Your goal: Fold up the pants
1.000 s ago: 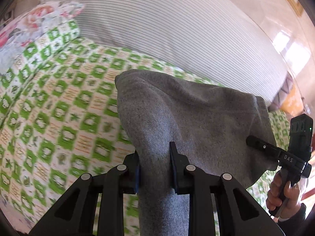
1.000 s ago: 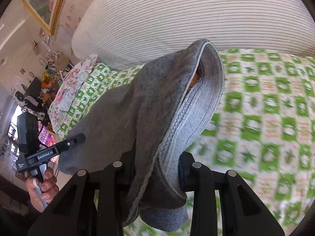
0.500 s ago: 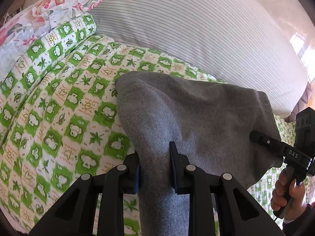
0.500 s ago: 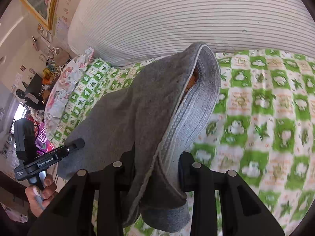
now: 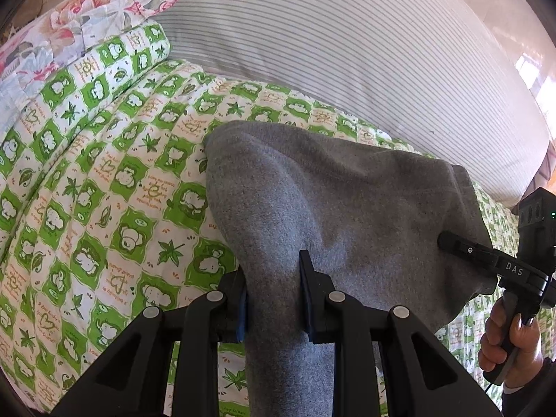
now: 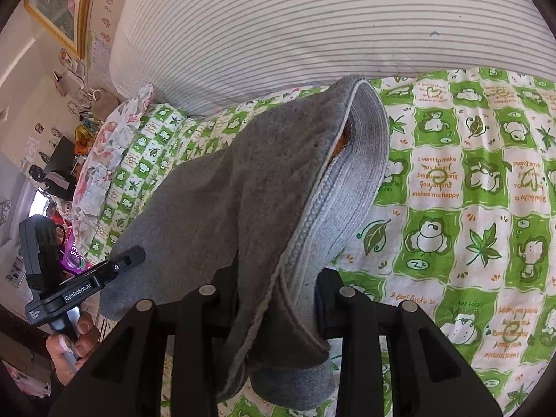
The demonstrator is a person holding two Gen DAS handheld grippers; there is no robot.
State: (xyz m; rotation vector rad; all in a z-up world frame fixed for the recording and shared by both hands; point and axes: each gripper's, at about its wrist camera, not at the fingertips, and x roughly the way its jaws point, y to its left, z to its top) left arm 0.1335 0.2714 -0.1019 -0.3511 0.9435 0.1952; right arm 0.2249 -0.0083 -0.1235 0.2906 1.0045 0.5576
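While both clamp pants (image 5: 333,201) (raised), gripper (image 5: 272,295) level.

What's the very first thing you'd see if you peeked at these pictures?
The gray pants jump out first, bunched up mid-picture and pinched by the left tongs and the right tongs. Under them spreads a bright green-and-white quilt with cartoon animals and leaves, and behind it sits a big striped pillow.
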